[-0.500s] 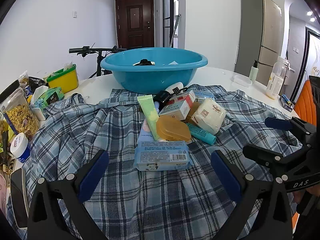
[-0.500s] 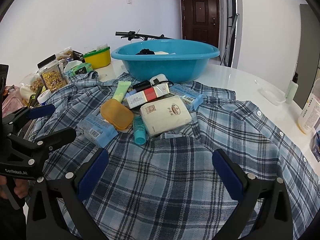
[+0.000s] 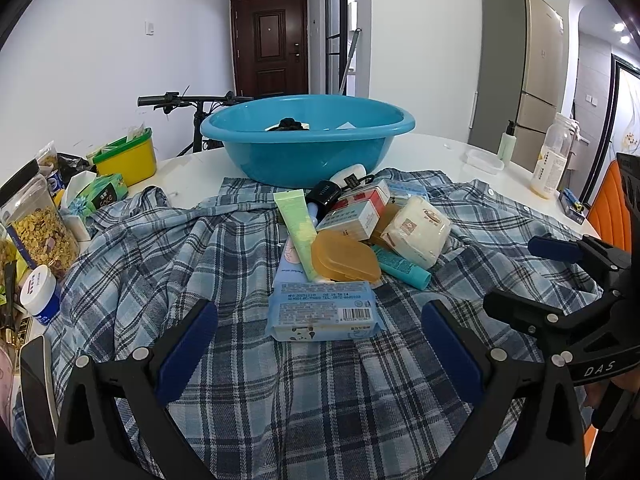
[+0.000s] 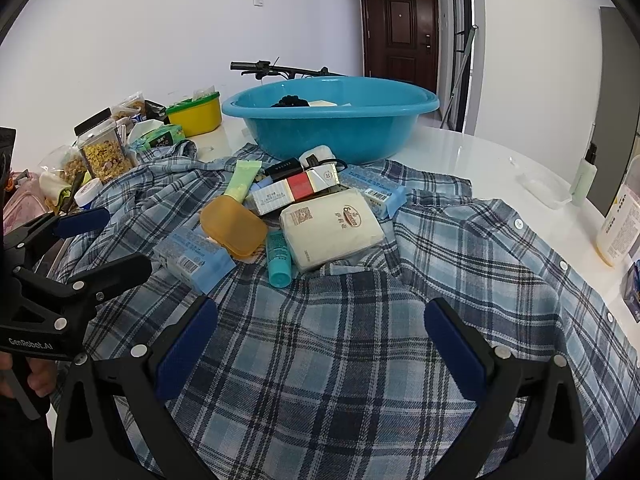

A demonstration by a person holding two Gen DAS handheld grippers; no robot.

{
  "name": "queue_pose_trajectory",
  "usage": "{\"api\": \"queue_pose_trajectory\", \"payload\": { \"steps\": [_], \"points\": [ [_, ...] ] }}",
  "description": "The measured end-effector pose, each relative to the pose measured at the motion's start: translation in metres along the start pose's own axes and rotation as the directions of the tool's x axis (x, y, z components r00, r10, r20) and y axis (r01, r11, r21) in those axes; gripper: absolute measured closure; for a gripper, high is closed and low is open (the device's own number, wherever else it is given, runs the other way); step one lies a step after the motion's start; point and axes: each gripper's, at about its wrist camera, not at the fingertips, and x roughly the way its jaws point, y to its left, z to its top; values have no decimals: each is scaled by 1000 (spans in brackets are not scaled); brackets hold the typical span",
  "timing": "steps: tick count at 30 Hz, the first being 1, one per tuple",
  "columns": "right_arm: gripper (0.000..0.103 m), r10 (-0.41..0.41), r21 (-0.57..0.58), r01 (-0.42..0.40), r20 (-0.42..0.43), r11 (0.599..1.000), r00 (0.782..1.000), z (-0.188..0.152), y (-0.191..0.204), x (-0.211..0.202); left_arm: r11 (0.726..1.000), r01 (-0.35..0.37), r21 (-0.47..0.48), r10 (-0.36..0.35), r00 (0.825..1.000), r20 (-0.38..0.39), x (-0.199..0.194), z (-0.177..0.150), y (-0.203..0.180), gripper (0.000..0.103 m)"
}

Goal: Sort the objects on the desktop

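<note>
While both the left gripper (image 3: 320, 344) and right gripper (image 4: 320, 344) are held wide open and empty, the blue wipes pack (image 3: 324, 310), nearest on the plaid shirt (image 3: 168, 264), is best taken first, squarely across its width.

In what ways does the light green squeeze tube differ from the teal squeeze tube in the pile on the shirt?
The light green squeeze tube is pale, while the teal squeeze tube is a darker blue-green. The green tube lies on top of the pile, its flat crimped end pointing toward the blue plastic basin; the teal tube is partly buried under the cream paper-wrapped packet. Both lie flat on the plaid shirt.
</note>
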Motion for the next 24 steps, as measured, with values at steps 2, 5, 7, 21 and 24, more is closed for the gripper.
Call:
{"api": "queue_pose_trajectory", "payload": {
  "steps": [2,5,7,21,24],
  "points": [
    [0,-1,1,1,-2,1000,1000,0,0,1,1000,0,2,0,1000,0,0,0,0,0],
    [0,-4,2,4,-3,1000,1000,-1,-1,1,1000,1,0,-1,1000,-1,0,0,0,0],
    [0,-6,1,6,-5,1000,1000,-1,-1,2,1000,-2,0,2,1000,0,0,0,0,0],
    [0,-8,2,8,-10,1000,1000,-2,-3,5,1000,-8,-7,8,1000,-1,1,1,2,0],
    [0,-7,5,7,-12,1000,1000,-2,-4,4,1000,-11,-6,11,1000,0,1,1,4,0]
  ]
}}
